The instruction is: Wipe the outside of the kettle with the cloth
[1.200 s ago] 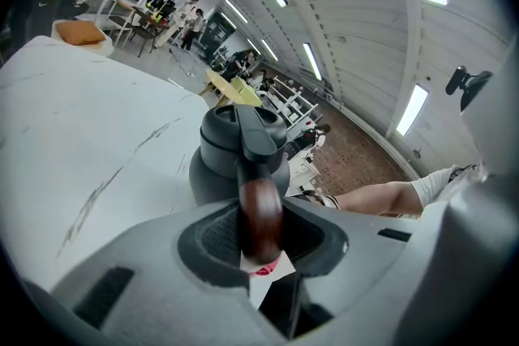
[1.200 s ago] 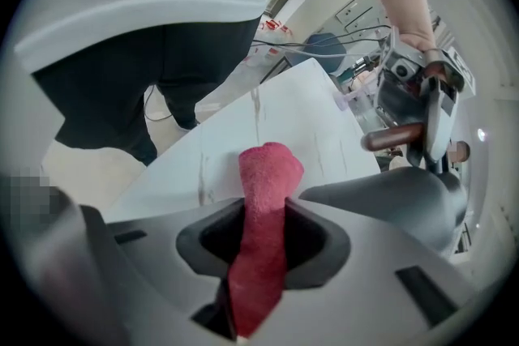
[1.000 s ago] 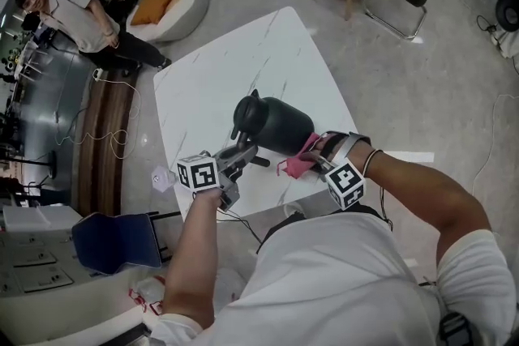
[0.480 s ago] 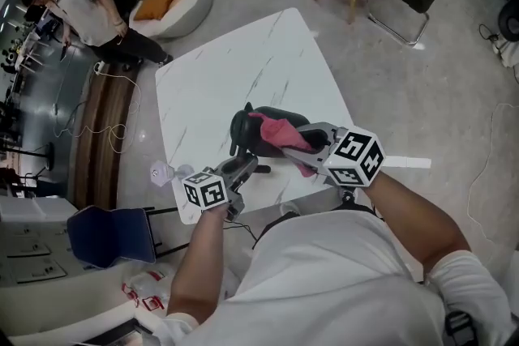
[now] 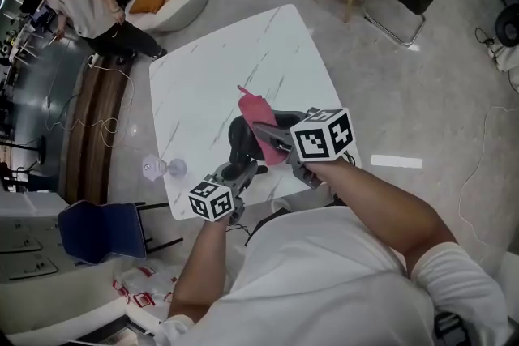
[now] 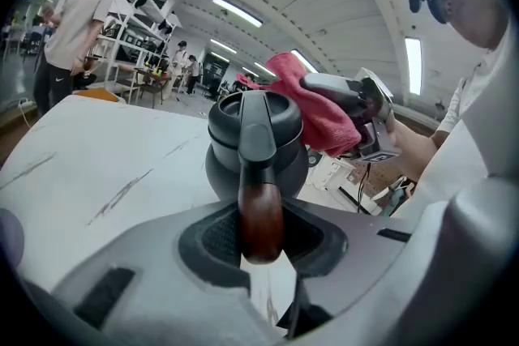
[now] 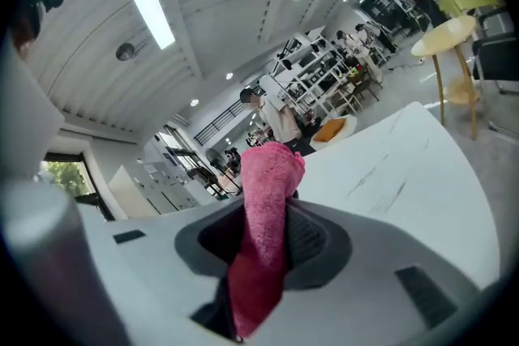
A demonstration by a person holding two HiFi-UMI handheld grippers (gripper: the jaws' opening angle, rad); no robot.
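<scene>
Left gripper (image 6: pixel 259 243): clamped on kettle (image 6: pixel 255 150) handle (image 6: pixel 259 215), near side.
Right gripper (image 7: pixel 268 243): pinching cloth (image 7: pixel 268 190).
Bearing: cloth just right of upright kettle's lid (image 6: pixel 280 113); body below-left.

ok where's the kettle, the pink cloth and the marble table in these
kettle (image 6: pixel 284 166), left gripper view, dark body right of its handle
pink cloth (image 7: pixel 268 231), right gripper view, middle of the hanging strip
marble table (image 5: pixel 219 85), head view, bare part of the white top
</scene>
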